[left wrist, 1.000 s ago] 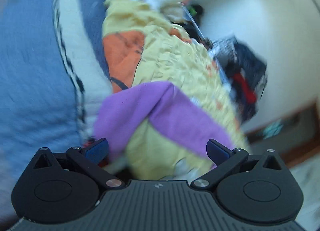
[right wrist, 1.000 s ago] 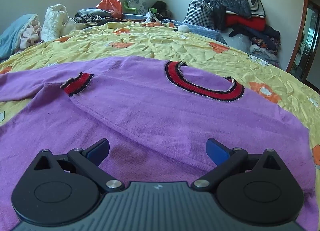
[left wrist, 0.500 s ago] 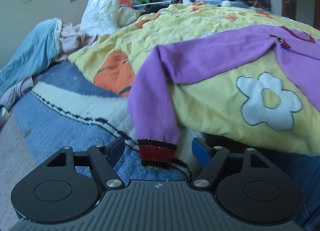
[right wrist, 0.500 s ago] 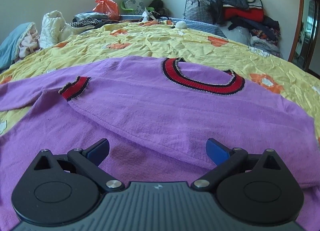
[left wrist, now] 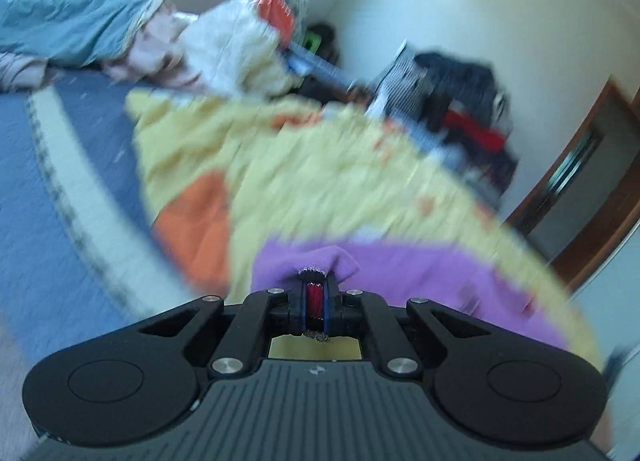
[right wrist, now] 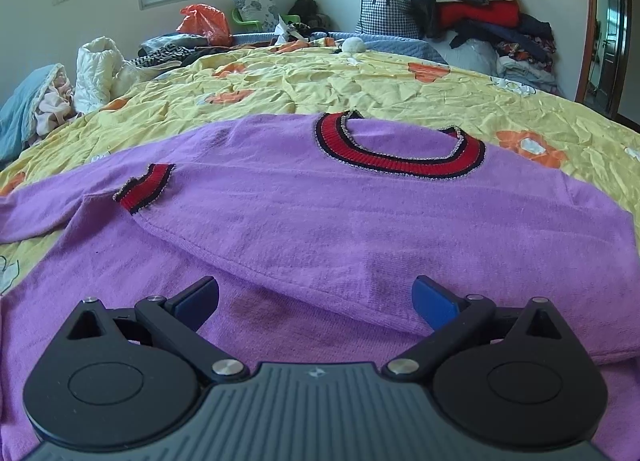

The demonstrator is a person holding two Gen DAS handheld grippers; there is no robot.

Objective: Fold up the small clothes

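One purple sweater (right wrist: pixel 320 221) lay flat on a yellow flowered bedspread (right wrist: pixel 360 85), its neckline toward the far side and one sleeve already folded across the chest, its red cuff (right wrist: pixel 144 189) lying left of the collar. Two grippers were in view. On the right gripper (right wrist: pixel 316 301), the two blue pads stood spread wide apart just above the near part of the sweater, pinching nothing. On the left gripper (left wrist: pixel 316 301), the jaws were closing and pinched the sweater's other red cuff (left wrist: pixel 314 297), purple sleeve bunched just beyond the tips. Open bedspread stretched beyond the collar and to the right of the sweater. Its left edge dropped to a blue blanket (left wrist: pixel 60 181). Piled clothes (right wrist: pixel 480 13) crowded the far right corner. No readable writing or brand showed anywhere.
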